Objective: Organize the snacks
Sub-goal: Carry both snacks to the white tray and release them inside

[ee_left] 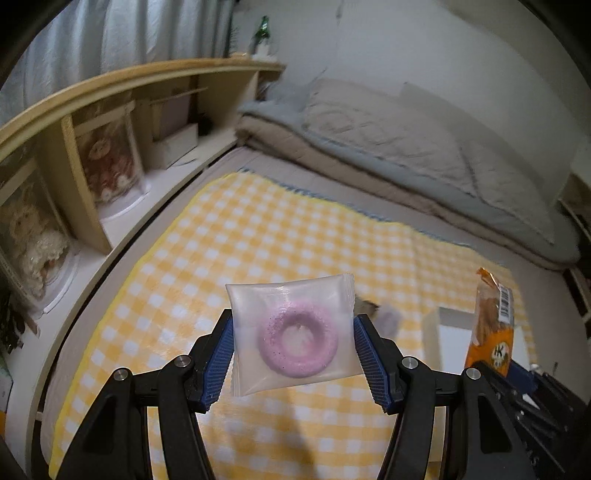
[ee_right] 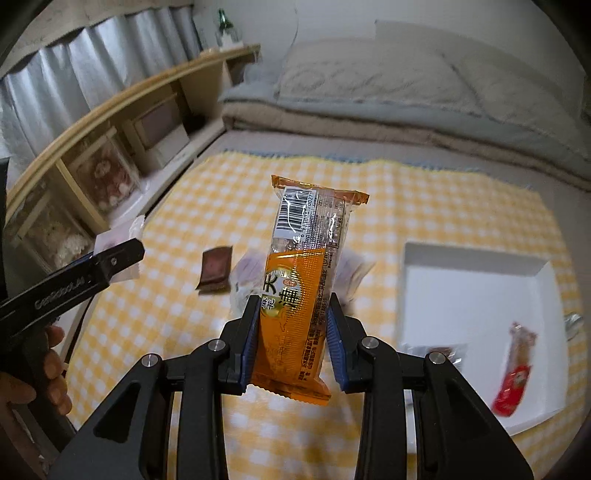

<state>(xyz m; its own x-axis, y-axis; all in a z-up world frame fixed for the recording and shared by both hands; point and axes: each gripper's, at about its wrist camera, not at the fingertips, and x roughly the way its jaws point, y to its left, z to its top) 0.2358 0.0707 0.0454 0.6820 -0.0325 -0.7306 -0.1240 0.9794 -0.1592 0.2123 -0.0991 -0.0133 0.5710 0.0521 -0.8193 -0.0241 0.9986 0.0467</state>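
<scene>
My left gripper [ee_left: 293, 325] is shut on a clear packet holding a pink ring-shaped snack [ee_left: 297, 334], held up above the yellow checked cloth [ee_left: 207, 258]. My right gripper [ee_right: 293, 314] is shut on a tall orange snack packet [ee_right: 301, 280] with a barcode label, held upright over the cloth; the same orange packet [ee_left: 493, 321] shows at the right of the left wrist view. A white tray [ee_right: 476, 280] lies to the right, with a red packet [ee_right: 515, 373] and a dark packet [ee_right: 439, 350] in it. A brown packet [ee_right: 215, 269] and blurred purple packets [ee_right: 245, 271] lie on the cloth.
A wooden shelf unit [ee_left: 110, 122] with dolls in clear boxes runs along the left. Folded grey and beige bedding [ee_left: 388, 147] lies beyond the cloth. A green bottle [ee_left: 261, 35] stands on the shelf top. A person's hand [ee_right: 40, 380] holds the left gripper handle.
</scene>
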